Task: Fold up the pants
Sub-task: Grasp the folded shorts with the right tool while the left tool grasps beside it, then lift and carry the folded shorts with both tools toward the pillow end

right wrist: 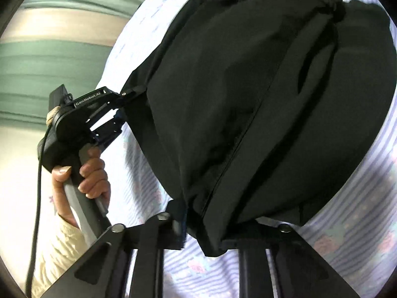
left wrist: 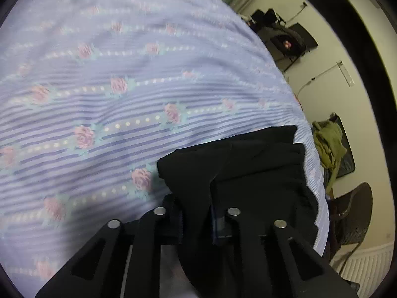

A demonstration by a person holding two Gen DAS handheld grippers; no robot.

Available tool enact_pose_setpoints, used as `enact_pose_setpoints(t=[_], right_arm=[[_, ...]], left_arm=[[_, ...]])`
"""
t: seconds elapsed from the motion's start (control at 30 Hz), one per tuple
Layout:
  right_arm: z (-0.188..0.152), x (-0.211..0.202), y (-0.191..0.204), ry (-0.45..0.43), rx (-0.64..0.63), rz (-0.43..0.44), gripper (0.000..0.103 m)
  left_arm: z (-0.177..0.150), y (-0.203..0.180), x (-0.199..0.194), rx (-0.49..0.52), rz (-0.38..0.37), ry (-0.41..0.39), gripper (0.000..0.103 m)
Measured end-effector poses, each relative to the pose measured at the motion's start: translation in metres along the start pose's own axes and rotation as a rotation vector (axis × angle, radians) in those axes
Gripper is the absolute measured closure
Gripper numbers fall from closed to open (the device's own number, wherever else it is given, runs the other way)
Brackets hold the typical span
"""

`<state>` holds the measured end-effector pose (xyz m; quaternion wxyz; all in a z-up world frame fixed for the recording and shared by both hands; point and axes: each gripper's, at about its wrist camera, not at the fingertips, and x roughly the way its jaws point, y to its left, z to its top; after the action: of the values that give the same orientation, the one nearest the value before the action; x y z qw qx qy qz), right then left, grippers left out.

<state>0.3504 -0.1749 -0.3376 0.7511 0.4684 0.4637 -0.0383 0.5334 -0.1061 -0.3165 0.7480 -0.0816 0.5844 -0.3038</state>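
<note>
The black pants [right wrist: 248,94] lie partly lifted over a lilac bedspread with pink roses [left wrist: 104,79]. My left gripper [left wrist: 197,213] is shut on a bunched edge of the pants [left wrist: 235,164]. It also shows in the right wrist view [right wrist: 126,94], held by a hand and pinching the pants' left edge. My right gripper [right wrist: 203,223] is shut on the near hem of the pants, and the cloth hides its right finger.
The bed's right edge [left wrist: 320,198] drops off toward a cream wall. A mesh office chair [left wrist: 354,213], an olive garment on a chair [left wrist: 327,144] and a radiator [left wrist: 367,263] stand beyond it. Green curtains [right wrist: 49,57] hang at the left.
</note>
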Motion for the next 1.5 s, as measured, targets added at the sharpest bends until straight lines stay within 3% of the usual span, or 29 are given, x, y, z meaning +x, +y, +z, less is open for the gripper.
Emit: enact_pose_setpoints(t=[0.27, 0.43, 0.63, 0.73, 0.93, 1.17, 1.33, 1.5], right_arm=[[0.0, -0.07, 0.04, -0.042, -0.205, -0.031, 0.091], [-0.011, -0.124, 0.061, -0.09, -0.296, -0.03, 0.092], [-0.041, -0.176, 0.093, -0.117, -0.424, 0.005, 0.093], [-0.06, -0.221, 0.094, -0.115, -0.499, 0.033, 0.093], [-0.121, -0.25, 0.122, -0.056, -0.628, 0.1, 0.093], [-0.189, -0.255, 0.168, 0.022, -0.763, 0.184, 0.093], [-0.247, -0.249, 0.213, 0.063, -0.836, 0.224, 0.093], [-0.329, -0.234, 0.261, 0.03, -0.889, 0.221, 0.093]], left_arm=[[-0.046, -0.048, -0.091, 0.013, 0.104, -0.128, 0.089], [-0.102, -0.079, -0.164, 0.034, 0.213, -0.217, 0.09], [-0.177, -0.101, -0.244, -0.012, 0.261, -0.325, 0.09], [-0.214, -0.103, -0.285, -0.059, 0.273, -0.373, 0.09], [-0.276, -0.085, -0.353, -0.163, 0.329, -0.441, 0.09], [-0.347, -0.042, -0.426, -0.266, 0.396, -0.507, 0.09], [-0.396, 0.011, -0.485, -0.314, 0.39, -0.56, 0.09], [-0.428, 0.076, -0.541, -0.325, 0.342, -0.585, 0.09]])
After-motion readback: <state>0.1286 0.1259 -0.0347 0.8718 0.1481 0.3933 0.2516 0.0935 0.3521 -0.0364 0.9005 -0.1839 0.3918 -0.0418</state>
